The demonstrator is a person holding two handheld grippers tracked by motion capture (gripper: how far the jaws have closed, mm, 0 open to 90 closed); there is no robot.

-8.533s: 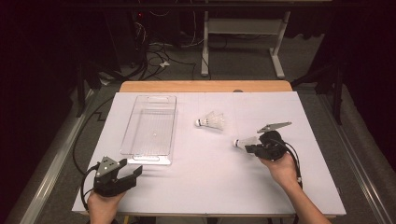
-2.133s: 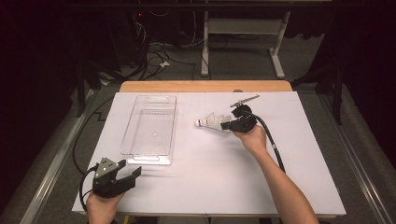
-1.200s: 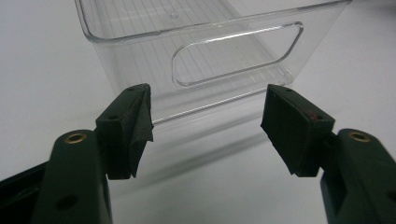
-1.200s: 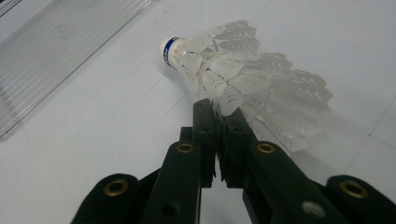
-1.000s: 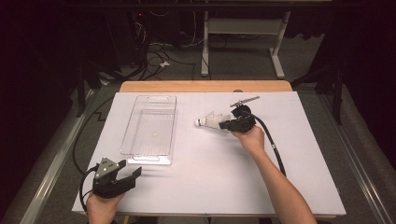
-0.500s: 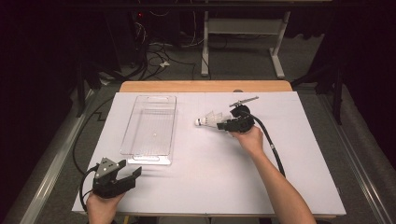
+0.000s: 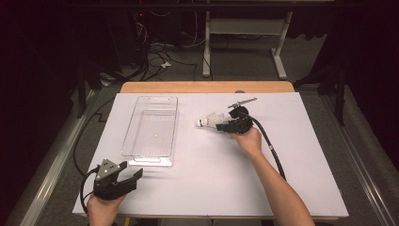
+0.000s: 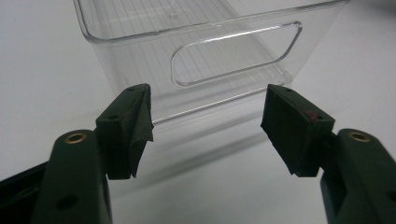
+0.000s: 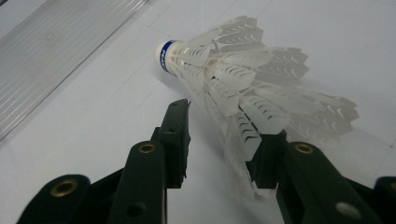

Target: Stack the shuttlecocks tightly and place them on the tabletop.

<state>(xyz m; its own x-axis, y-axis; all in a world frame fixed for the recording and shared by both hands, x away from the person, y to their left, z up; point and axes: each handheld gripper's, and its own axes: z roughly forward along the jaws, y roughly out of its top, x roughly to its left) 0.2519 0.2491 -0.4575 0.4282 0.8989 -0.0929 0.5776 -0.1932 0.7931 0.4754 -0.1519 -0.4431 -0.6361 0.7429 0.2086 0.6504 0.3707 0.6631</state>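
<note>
Shuttlecock [image 9: 233, 88] feathers lie between the right tongs [image 9: 224, 135], whose jaws have just been opening and stand parted, a gap showing beside the left jaw. The high view sets the cork ahead of those tongs [image 7: 225, 125] on the counter [image 7: 211, 179]. The left tongs [image 8: 205, 121] gape empty before the clear bin [image 8: 196, 42].

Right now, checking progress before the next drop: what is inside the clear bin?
The clear bin looks empty: its ribbed floor shows through. The shuttlecock lies outside, on the table.
</note>
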